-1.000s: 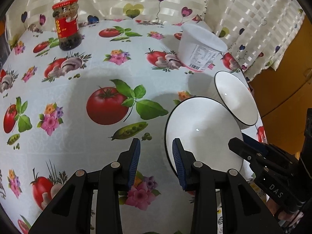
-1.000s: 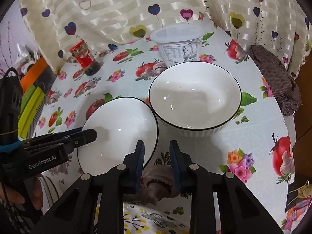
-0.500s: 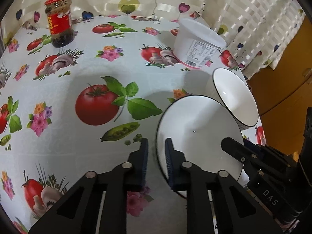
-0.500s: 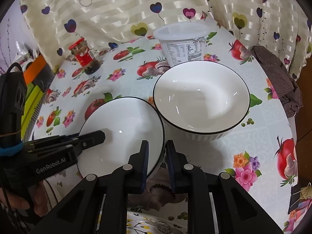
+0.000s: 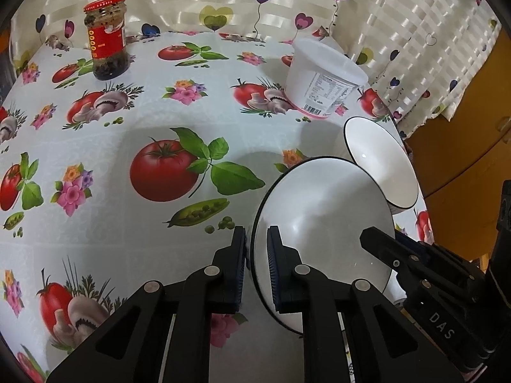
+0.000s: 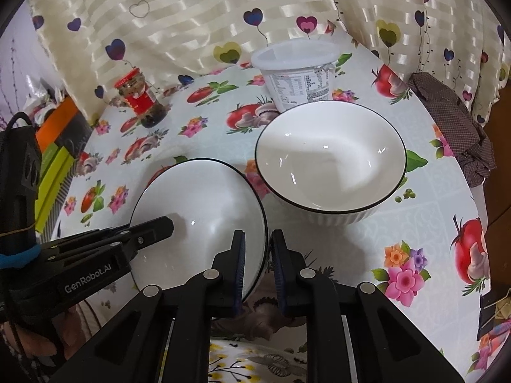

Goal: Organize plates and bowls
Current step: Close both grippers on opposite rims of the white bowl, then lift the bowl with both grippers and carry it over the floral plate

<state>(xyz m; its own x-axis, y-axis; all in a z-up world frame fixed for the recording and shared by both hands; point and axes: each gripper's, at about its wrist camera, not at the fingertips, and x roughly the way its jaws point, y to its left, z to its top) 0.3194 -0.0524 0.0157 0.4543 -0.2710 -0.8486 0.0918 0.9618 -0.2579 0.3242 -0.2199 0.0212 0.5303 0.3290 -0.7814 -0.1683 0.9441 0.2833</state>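
Note:
Two white bowls with black rims are on the vegetable-print tablecloth. The near bowl [image 5: 322, 220] [image 6: 198, 210] is tilted and held on opposite rims. My left gripper [image 5: 257, 249] is shut on its left rim; my right gripper [image 6: 258, 255] is shut on its right rim. Each gripper shows in the other's view: the right gripper [image 5: 415, 268] and the left gripper [image 6: 105, 249]. The far bowl [image 5: 380, 162] [image 6: 330, 162] stands upright on the table, just beyond the held one.
A white plastic tub [image 5: 322, 86] [image 6: 298, 76] stands behind the bowls. A red-lidded jar [image 5: 107, 38] [image 6: 140, 99] is at the back left. A brown dotted cloth [image 6: 456, 124] lies at the right table edge. A curtain [image 6: 191, 16] hangs behind; boxes [image 6: 57, 146] are at left.
Both grippers have closed from open onto the near bowl's rims, and the bowl has tilted up off the table.

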